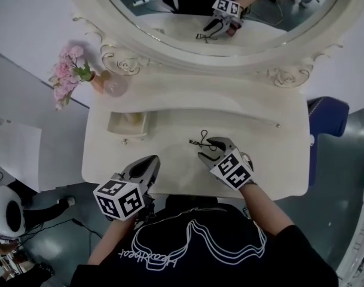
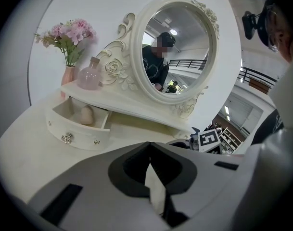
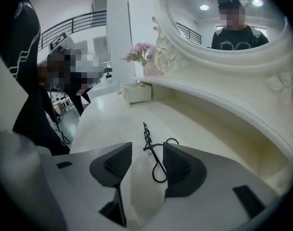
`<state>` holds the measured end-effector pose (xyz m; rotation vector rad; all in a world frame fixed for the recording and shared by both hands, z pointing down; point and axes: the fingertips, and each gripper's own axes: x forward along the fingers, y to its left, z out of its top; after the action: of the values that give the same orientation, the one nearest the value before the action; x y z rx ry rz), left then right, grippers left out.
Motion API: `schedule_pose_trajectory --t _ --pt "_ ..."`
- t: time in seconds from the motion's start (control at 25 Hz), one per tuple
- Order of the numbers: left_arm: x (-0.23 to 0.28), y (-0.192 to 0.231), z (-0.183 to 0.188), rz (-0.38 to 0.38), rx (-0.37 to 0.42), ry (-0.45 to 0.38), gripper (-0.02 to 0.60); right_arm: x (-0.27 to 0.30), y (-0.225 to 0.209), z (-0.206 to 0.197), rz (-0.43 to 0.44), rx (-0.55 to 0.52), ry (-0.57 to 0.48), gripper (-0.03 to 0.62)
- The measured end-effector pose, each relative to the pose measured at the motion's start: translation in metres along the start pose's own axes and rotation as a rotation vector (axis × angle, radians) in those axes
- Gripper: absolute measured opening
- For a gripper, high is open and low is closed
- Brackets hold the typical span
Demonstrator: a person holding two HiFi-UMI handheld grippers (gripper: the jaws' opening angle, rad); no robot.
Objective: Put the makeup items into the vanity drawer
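Hazard: thin black eyelash curler (image 3: 147, 138), flat on bench (image 3: 112, 124) between spread jaws of right tool (image 3: 147, 154), may be pushed away unclamped. Left tool (image 2: 148, 150) pressed together, empty.

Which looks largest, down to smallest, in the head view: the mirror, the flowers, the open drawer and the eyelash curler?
1. mirror, though the top edge crops it.
2. flowers and drawer: too alike to rank.
3. curler, clearly smallest.
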<state>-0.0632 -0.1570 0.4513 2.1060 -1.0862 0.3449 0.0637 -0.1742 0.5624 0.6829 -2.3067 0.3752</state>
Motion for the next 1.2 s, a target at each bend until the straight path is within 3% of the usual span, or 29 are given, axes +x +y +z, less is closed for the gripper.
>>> schedule_pose_trajectory --t 0.36,0.48,1.2 --pt "-0.008 0.001 -0.01 0.031 -0.014 -0.007 0.006 0.016 -0.002 -0.012 -0.022 -0.116 0.091 0.133" --pt "-0.01 0.001 -0.011 0.038 -0.021 -0.013 0.005 0.016 0.0 -0.013 -0.001 -0.116 0.097 0.092" --pt "-0.031 0.001 -0.002 0.063 -0.029 -0.066 0.006 0.006 0.007 0.005 0.055 -0.016 0.051 0.066"
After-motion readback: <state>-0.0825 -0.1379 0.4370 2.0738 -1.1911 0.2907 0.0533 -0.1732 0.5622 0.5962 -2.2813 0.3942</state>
